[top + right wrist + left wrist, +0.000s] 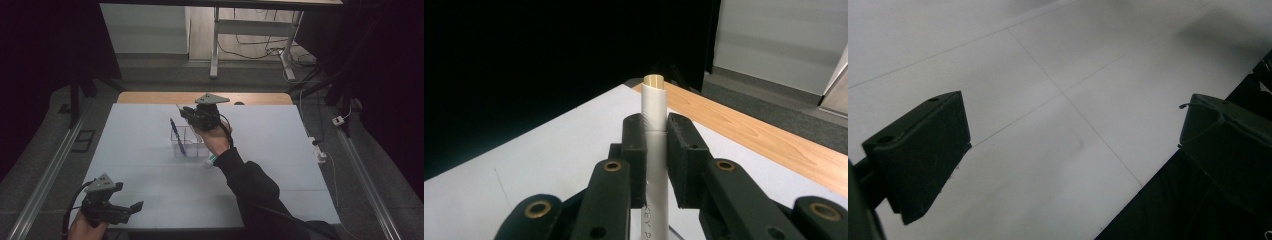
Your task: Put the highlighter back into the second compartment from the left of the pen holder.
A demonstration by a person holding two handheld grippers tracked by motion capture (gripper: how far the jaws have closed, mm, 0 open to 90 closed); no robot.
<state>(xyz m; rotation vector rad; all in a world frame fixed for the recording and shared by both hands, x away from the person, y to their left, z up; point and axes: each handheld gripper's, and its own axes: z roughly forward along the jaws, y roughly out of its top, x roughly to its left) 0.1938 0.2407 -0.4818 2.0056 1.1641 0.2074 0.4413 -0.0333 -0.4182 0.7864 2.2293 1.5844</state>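
Observation:
My right gripper [184, 113] hovers over the middle of the white table sheet [280, 150], shut on a white pen [654, 125]. The pen stands upright between the jaws, its tan end pointing up and away in the right gripper view. Just below it stands a clear plastic organizer [192, 144] with a blue pen [177, 136] leaning inside its left compartment. My left gripper [129, 196] rests low at the sheet's near left corner. Its jaws are wide apart with nothing between them [1073, 145].
A small white item [207, 163] lies by the organizer's near right corner. A wooden table edge [150, 97] shows beyond the sheet. Metal rails run along both sides. A power strip [320, 151] and cables lie on the floor at the right.

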